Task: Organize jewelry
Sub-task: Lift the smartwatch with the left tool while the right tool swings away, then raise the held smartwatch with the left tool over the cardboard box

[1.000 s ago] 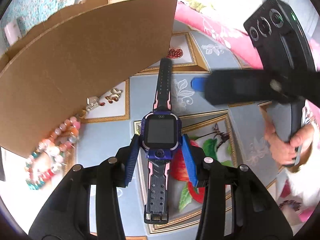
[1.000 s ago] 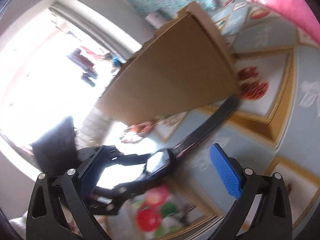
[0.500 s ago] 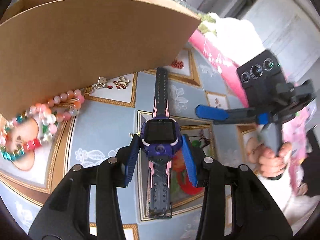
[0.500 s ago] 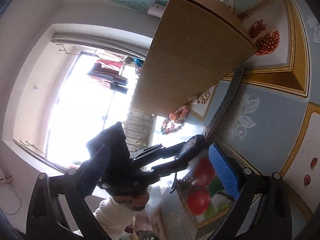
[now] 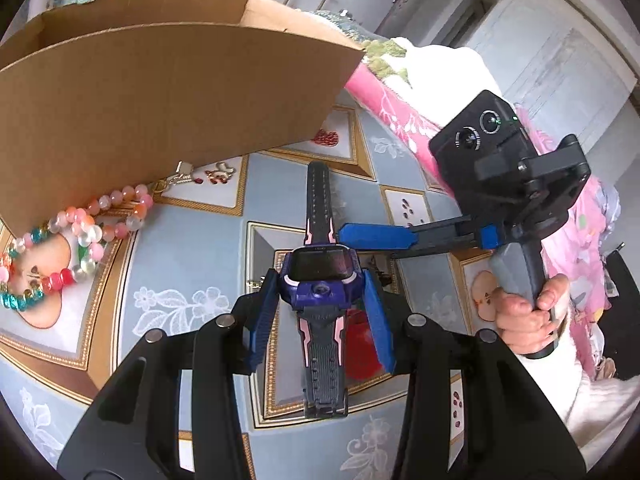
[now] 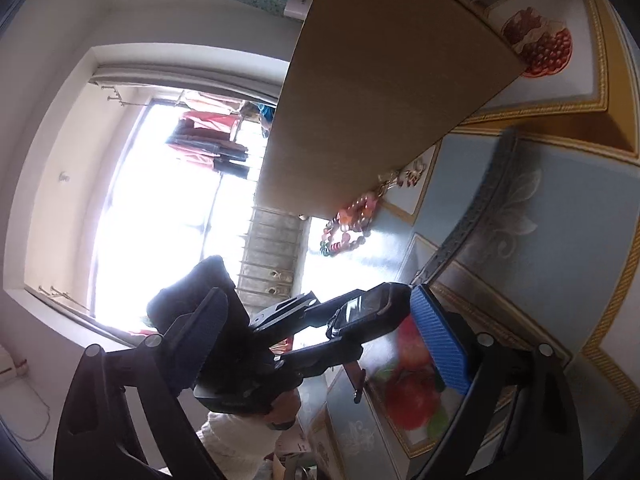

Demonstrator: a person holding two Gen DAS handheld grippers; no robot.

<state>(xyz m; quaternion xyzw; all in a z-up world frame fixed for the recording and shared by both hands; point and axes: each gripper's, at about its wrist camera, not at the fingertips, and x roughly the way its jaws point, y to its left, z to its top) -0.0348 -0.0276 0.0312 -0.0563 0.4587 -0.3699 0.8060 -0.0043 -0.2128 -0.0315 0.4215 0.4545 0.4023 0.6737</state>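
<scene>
A purple and black smartwatch [image 5: 320,276] with pink trim hangs over the patterned tablecloth [image 5: 180,264], its straps stretched out. My left gripper [image 5: 320,284] is shut on the watch body, a blue pad on each side. My right gripper [image 5: 368,246] comes in from the right, rolled on its side, with one blue finger [image 5: 372,236] beside the far strap. In the right wrist view the watch [image 6: 368,312] and the left gripper's tips lie between the right gripper's [image 6: 318,304] wide jaws, which are closing. The pads do not press on it.
A tall cardboard box [image 5: 160,100] stands at the back left, with bead bracelets [image 5: 76,240] and a small charm [image 5: 180,172] at its foot. A person's hand [image 5: 524,312] grips the right handle. Pink floral fabric [image 5: 392,104] lies at the back right.
The right gripper has rolled onto its side and come in closer to the watch. The left gripper has turned with the watch in it, so the box now appears farther back.
</scene>
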